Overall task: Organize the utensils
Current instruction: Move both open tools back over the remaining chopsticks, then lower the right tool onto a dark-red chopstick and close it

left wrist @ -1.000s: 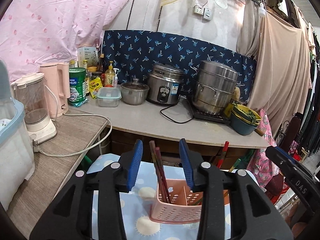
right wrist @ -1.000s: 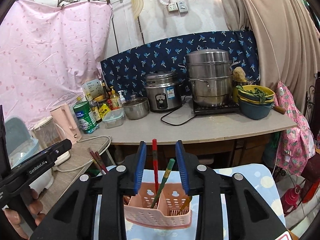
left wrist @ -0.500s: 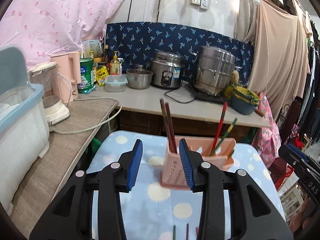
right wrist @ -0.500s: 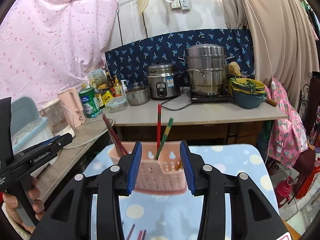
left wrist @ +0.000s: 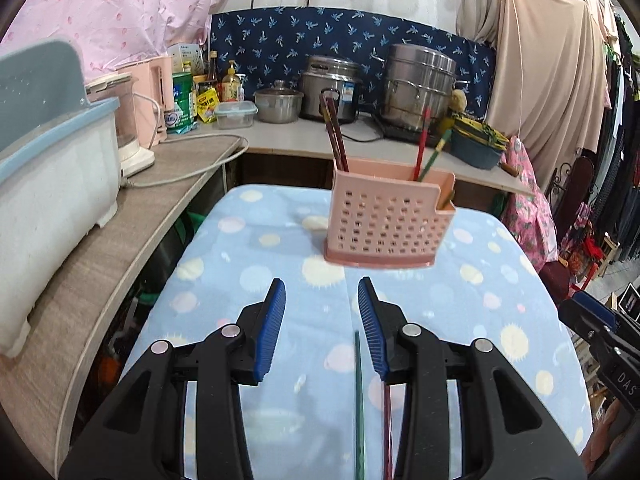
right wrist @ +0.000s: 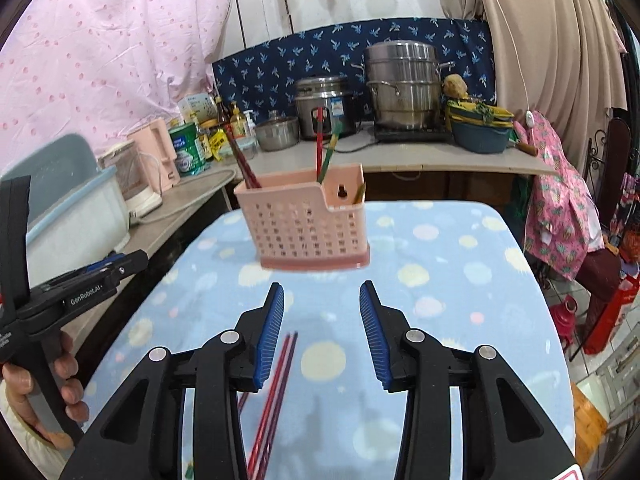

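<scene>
Pink perforated plastic formed the utensil holder (left wrist: 386, 222), which stood upright on the pale blue cloth with pastel dots (left wrist: 248, 280) covering the table, at twelve o'clock from both grippers and apart from each. Two dark red chopsticks (left wrist: 335, 136) leaned out of its left compartment; a red one (left wrist: 422, 142) and a green one (left wrist: 436, 156) rose from the right side.

The left gripper (left wrist: 321, 306) hovered over the cloth with its blue-padded jaws spread and nothing pinched between them. A loose green chopstick (left wrist: 359, 400) lay flat on the cloth at six o'clock from the holder, running between the left gripper's arms, with a dark red stick (left wrist: 387, 420) just beside it at three o'clock.

The right gripper (right wrist: 321, 308) also had its jaws parted and empty. In its view a pair of red chopsticks (right wrist: 276, 392) lay on the cloth at about seven o'clock from its fingertips, partly under its left arm. A hand (right wrist: 48, 392) at nine o'clock gripped the other tool's handle.

Behind the table, the counter (left wrist: 288, 138) carried pots and bottles.
</scene>
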`<state>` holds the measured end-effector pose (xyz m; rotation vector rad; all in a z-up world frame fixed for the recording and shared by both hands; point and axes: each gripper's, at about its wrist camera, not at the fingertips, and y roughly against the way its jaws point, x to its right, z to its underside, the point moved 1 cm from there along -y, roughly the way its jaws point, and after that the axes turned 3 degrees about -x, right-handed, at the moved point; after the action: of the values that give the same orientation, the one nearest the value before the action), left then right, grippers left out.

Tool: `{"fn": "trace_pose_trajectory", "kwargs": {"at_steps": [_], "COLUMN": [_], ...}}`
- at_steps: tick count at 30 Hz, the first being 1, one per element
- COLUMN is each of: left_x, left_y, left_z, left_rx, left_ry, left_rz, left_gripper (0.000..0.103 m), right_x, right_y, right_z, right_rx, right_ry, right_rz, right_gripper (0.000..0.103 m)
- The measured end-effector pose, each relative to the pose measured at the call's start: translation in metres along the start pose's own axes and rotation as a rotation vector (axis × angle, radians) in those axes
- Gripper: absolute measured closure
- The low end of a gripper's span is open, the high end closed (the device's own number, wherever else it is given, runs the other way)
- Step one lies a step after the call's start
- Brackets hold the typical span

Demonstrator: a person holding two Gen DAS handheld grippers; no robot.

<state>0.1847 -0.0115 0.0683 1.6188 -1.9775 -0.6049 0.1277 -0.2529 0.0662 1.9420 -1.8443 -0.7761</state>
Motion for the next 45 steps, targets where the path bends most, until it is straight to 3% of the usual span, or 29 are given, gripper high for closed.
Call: {"fn": "trace_pose_trajectory", "kwargs": {"at_steps": [9, 24, 37, 45], "left_x": [-0.002, 0.007, 0.009, 0.009], "left_y": [0.009, 0.013, 0.011, 0.009], "left_z": [0.054, 0.118, 0.144, 0.148], "left_rx": [-0.082, -0.188, -0.238, -0.248], "left_ry": [-0.011, -0.053, -0.053, -0.051], "left_rz": [-0.014, -0.018, 0.003, 0.011], "left_gripper": [0.067, 0.067, 0.067, 0.067], "right_x": [-0.007, -0.036, -0.052, -0.053], "right_y": [0.015, 0.002, -0.015, -0.019], "right_z": [0.062, 0.136, 0.164, 0.170], "right_rx": [-0.086, -0.226, -0.295, -0.312], "right_ry": [0.021, 0.060, 0.080, 0.087], "right_rz": [0.009, -0.032, -0.041, -0.036], "right_gripper": [0.064, 0.064, 0.065, 0.070]}}
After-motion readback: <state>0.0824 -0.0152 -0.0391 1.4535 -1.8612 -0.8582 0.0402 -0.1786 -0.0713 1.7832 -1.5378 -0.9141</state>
